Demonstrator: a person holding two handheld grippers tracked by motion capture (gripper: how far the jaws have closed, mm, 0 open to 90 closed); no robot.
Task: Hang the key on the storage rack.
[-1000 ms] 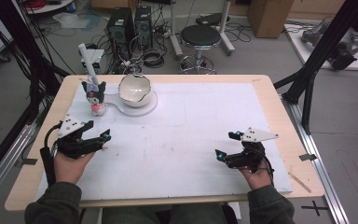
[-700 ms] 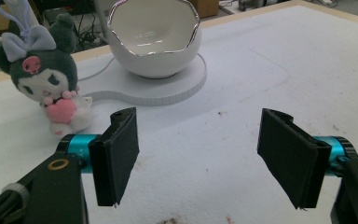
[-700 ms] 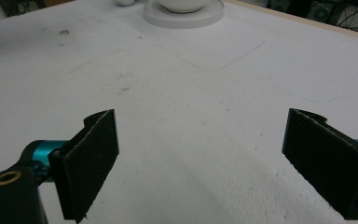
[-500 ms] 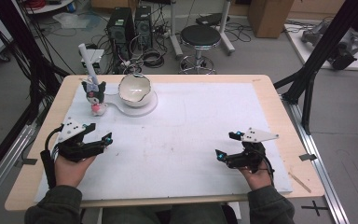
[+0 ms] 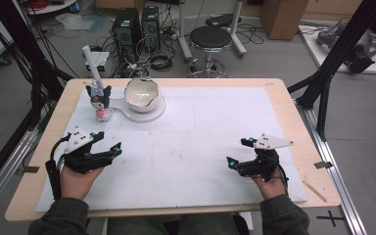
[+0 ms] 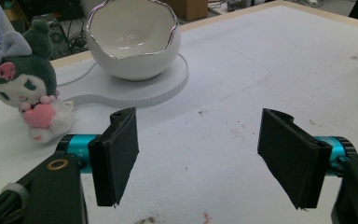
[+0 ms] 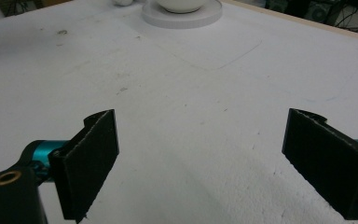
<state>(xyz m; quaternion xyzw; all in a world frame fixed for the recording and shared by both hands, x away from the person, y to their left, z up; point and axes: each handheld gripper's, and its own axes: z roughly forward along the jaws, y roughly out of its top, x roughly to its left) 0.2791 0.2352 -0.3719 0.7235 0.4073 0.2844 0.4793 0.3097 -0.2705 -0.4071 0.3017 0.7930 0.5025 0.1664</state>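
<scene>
Both tongs, left (image 5: 108,152) and right (image 5: 239,152), gape apart, holding nothing. Ahead of the left tongs on the worktop (image 5: 215,127), a plush doll (image 5: 100,101) stands just beside a white bowl (image 5: 141,92) on its round stand (image 5: 152,109). Bare white mat lies between them.

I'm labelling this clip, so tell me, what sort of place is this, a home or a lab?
Most likely a lab or workshop: desktop computer towers and loose cables on the floor, a black metal frame around the table.

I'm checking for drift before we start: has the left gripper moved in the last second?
Yes, slightly. In the high view the left gripper has crept up the table toward the plush toy, its jaws open.
</scene>
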